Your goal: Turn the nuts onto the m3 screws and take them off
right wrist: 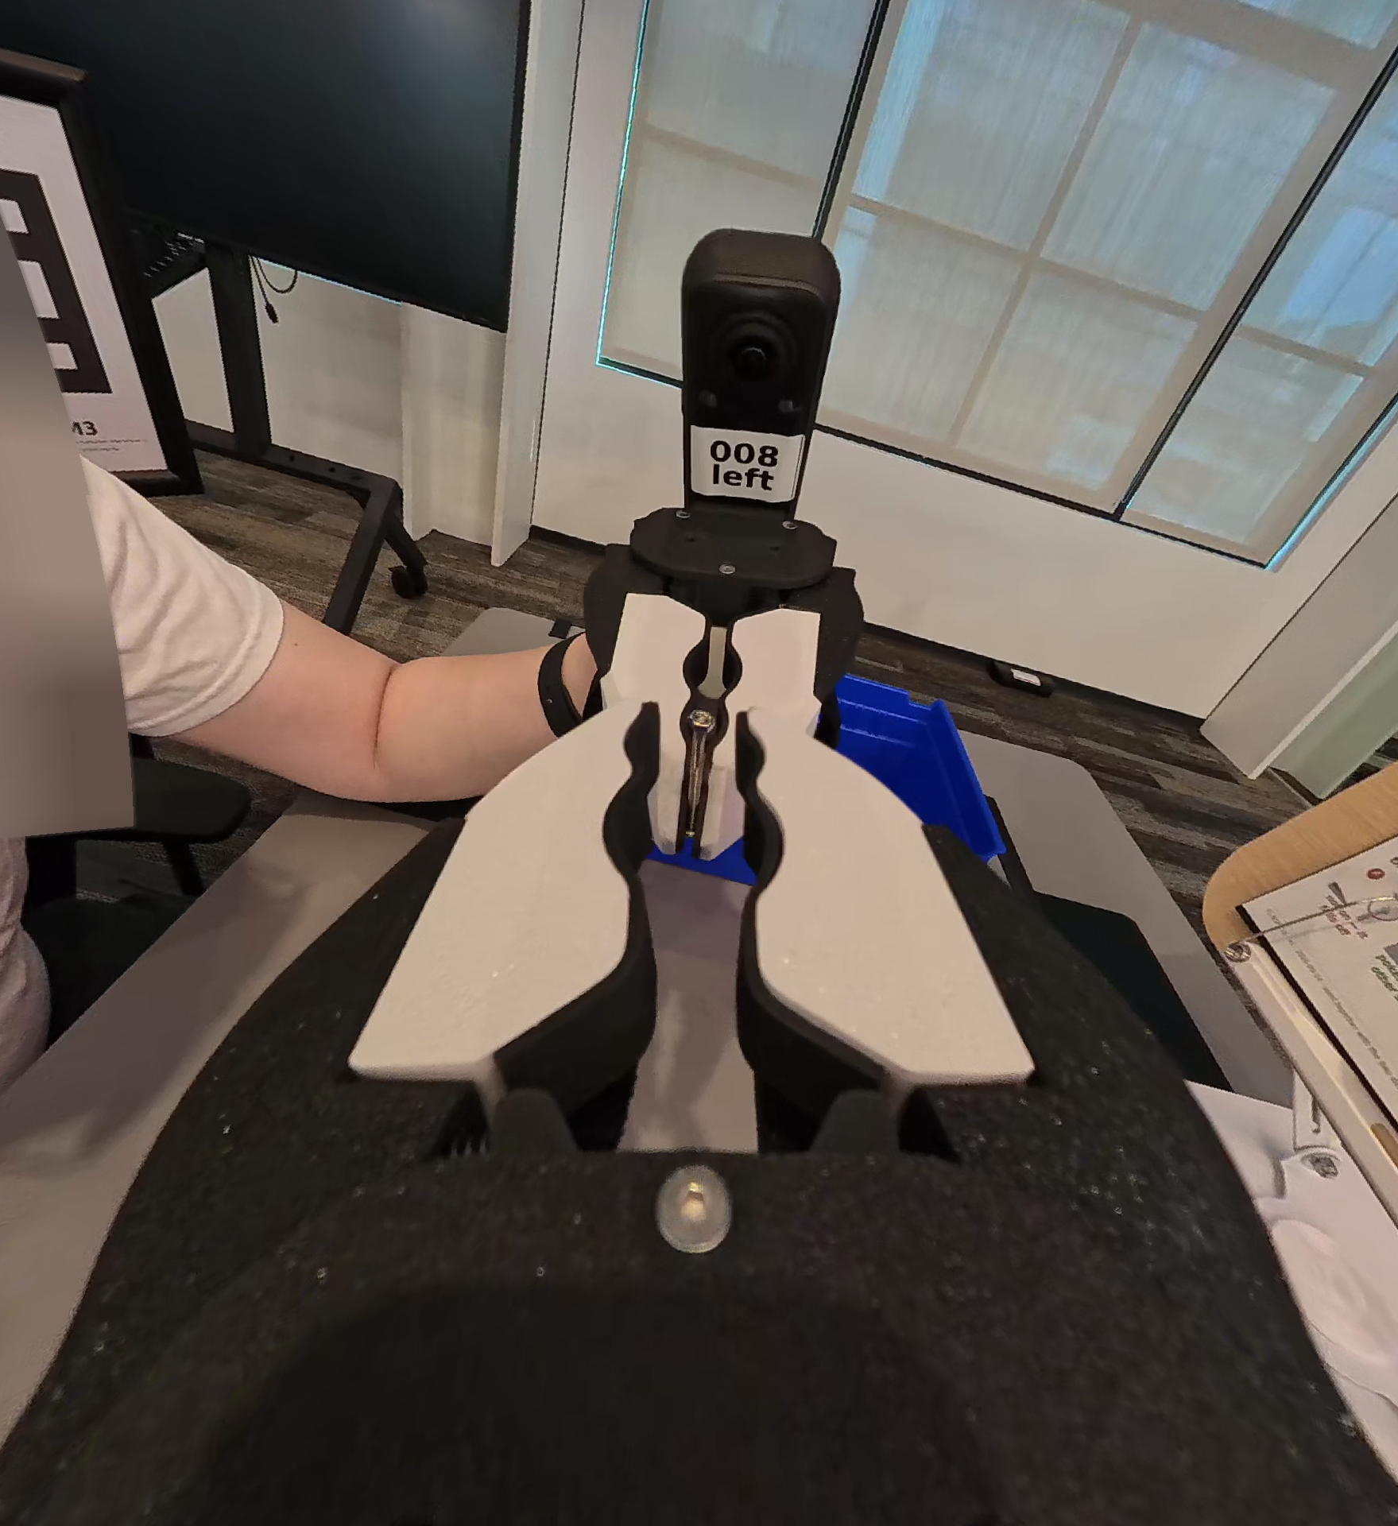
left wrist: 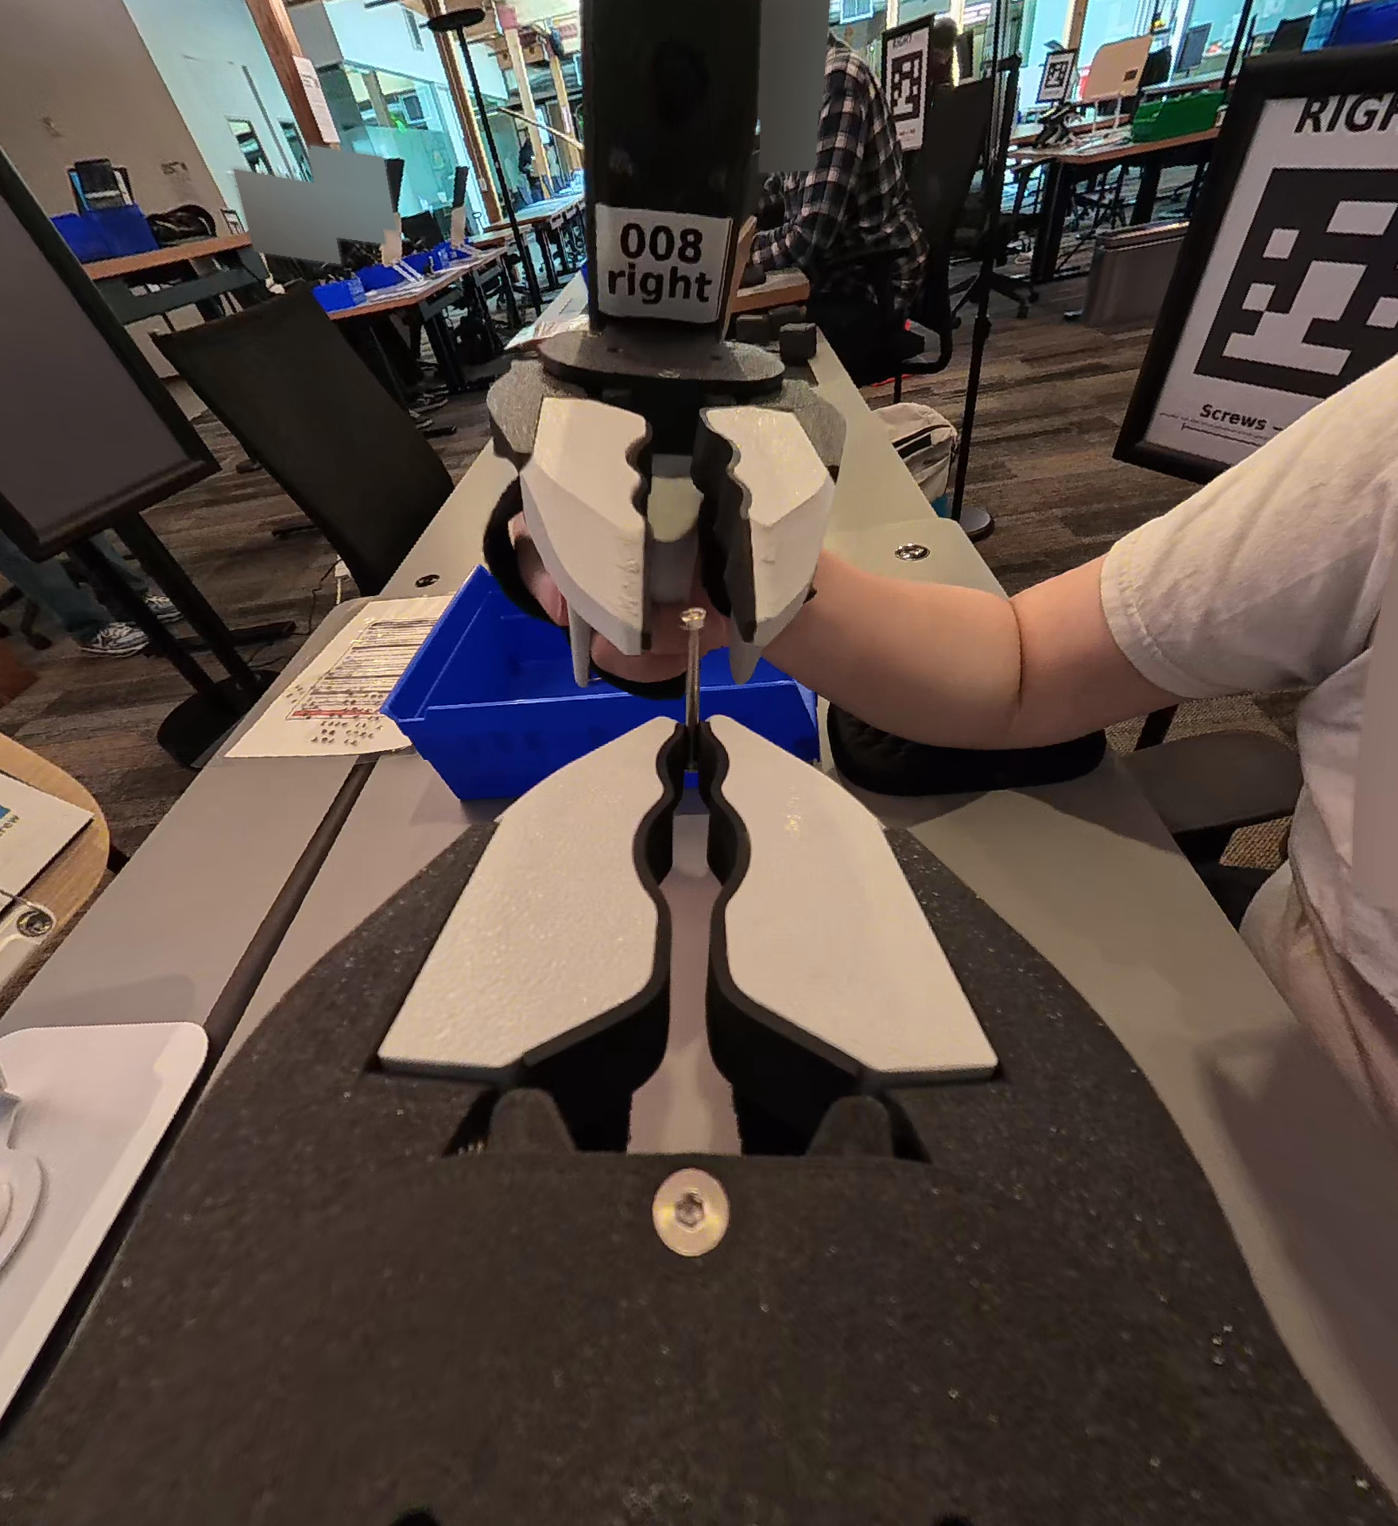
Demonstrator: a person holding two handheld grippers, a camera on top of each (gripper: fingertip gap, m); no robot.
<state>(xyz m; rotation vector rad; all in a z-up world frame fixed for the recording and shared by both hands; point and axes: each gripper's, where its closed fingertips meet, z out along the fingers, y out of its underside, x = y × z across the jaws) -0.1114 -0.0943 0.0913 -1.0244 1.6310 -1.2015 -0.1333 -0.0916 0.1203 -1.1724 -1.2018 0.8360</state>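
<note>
A thin silver m3 screw stands up out of my left gripper, whose jaws are shut on its lower end. The screw head lies between the fingertips of my right gripper, which comes in from the opposite side, open, with a gap on both sides of the head. In the right wrist view my right gripper is open around the screw, and my left gripper grips it behind. I see no nut.
A blue plastic bin sits on the grey table just under the grippers. A printed sheet lies left of it. An instruction board on a stand and a framed marker sign flank the work area. The person's arm reaches in from the right. Left and right tips are no more than a few centimetres apart.
</note>
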